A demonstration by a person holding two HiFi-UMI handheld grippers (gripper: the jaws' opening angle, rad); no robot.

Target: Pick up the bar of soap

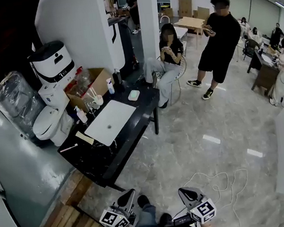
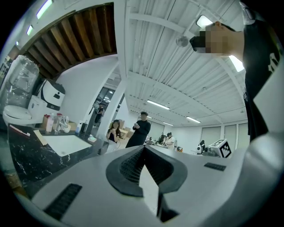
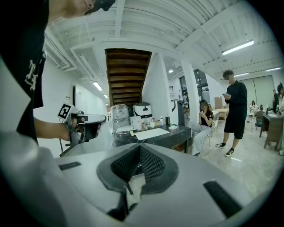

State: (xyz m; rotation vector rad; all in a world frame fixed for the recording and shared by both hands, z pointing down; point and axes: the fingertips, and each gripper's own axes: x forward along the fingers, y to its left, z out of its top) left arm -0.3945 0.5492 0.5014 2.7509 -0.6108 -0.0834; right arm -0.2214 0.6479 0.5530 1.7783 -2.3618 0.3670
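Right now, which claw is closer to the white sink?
Left. The left claw hangs just short of the black table, roughly in line with the white sink. The right claw is off to the right over the floor, farther away. Neither touches it.

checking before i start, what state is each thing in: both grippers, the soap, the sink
left gripper: shut, nothing between the jaws
right gripper: shut, nothing between the jaws
bar of soap: lying at the far end of the table, untouched
sink basin: nothing in it
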